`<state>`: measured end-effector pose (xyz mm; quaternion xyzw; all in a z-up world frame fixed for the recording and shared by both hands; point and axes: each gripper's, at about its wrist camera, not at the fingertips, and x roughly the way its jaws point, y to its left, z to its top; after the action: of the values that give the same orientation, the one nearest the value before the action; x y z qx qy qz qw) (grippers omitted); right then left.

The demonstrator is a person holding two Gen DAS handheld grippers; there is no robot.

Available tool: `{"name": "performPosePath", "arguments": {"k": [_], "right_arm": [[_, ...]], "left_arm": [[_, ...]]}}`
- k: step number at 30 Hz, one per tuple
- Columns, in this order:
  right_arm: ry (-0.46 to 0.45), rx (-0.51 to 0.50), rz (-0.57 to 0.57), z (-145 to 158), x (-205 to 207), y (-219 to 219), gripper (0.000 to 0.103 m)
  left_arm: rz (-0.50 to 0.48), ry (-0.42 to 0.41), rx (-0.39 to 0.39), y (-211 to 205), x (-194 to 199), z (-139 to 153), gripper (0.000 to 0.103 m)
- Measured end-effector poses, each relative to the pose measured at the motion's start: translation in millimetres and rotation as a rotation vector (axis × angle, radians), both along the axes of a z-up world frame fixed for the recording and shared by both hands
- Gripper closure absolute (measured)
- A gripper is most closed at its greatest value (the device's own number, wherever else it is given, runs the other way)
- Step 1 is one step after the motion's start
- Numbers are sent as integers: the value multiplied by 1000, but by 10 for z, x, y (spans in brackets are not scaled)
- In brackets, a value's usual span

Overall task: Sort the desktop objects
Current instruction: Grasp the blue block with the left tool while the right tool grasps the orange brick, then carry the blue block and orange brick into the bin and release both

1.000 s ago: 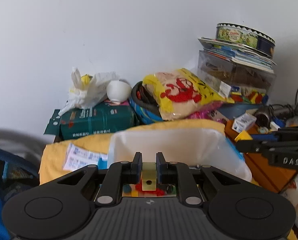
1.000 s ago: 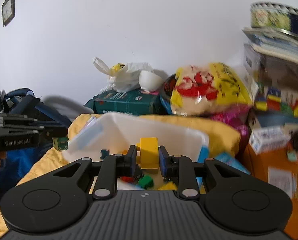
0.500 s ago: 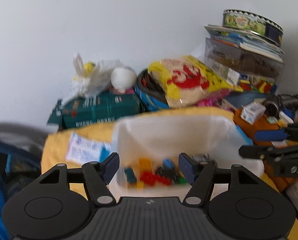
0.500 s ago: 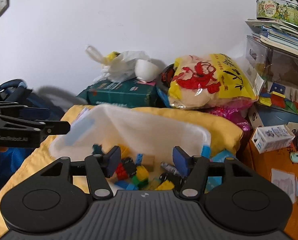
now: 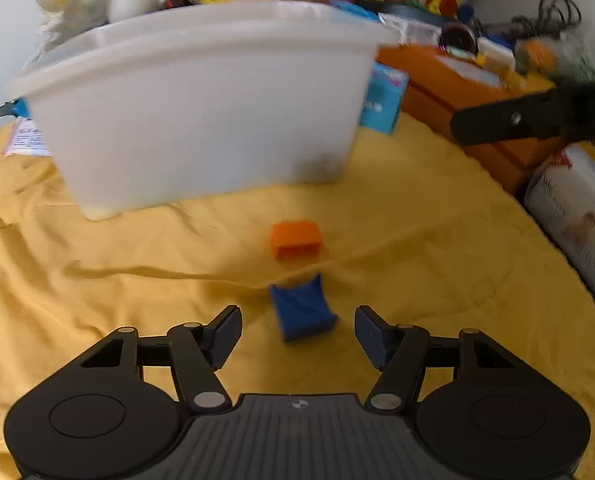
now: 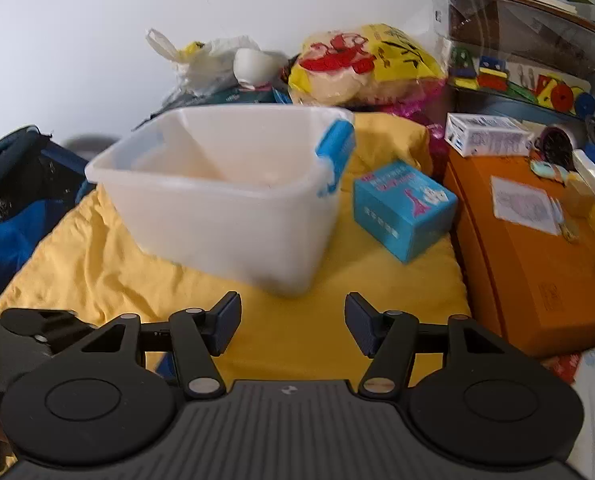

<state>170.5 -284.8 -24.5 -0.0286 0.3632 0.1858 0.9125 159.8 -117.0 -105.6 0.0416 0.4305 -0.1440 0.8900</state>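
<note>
Both claws had released their bricks and dropped low. Left claw [image 5: 297,330] was closing, blue brick [image 5: 303,312] between its untouching jaws; right claw [image 6: 292,322] stood spread, empty. Blurred descent risked knocking that tilted brick aside.

Yellow cloth [image 5: 97,280], white tub [image 5: 201,120], blue block [image 5: 301,314], orange block [image 5: 296,239]
</note>
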Motion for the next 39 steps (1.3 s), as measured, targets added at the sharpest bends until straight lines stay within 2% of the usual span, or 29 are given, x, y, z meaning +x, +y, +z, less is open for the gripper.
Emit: {"name": "performPosePath", "arguments": {"k": [1, 2, 7, 13, 18, 22, 24, 26, 31, 35, 39], "right_arm": [[1, -6, -1, -12, -25, -13, 42], [4, -11, -2, -31, -46, -27, 42], [28, -17, 10, -134, -71, 17, 42], [66, -28, 59, -433, 7, 405, 42], [71, -57, 32, -694, 133, 773, 42], [84, -61, 26, -833, 189, 954, 48], [85, -75, 48, -879, 189, 1018, 65], [88, -81, 56, -897, 187, 1035, 65], [37, -45, 79, -643, 41, 938, 65], [-33, 24, 99, -138, -112, 754, 65], [-118, 72, 106, 414, -78, 618, 65]], "left_arm": [[-7, -6, 7, -19, -3, -29, 60], [-13, -5, 11, -19, 7, -38, 65], [-13, -59, 16, 175, -46, 112, 66], [92, -115, 10, 598, -85, 403, 66], [157, -135, 7, 946, -164, 585, 66], [178, -150, 16, 1084, -225, 635, 66], [180, -149, 15, 1105, -220, 642, 66], [188, -151, 5, 1144, -234, 662, 66], [189, -162, -27, 1158, -184, 789, 66], [169, -188, -37, 1089, -74, 1042, 66], [146, -222, -57, 1007, 160, 1336, 66]]}}
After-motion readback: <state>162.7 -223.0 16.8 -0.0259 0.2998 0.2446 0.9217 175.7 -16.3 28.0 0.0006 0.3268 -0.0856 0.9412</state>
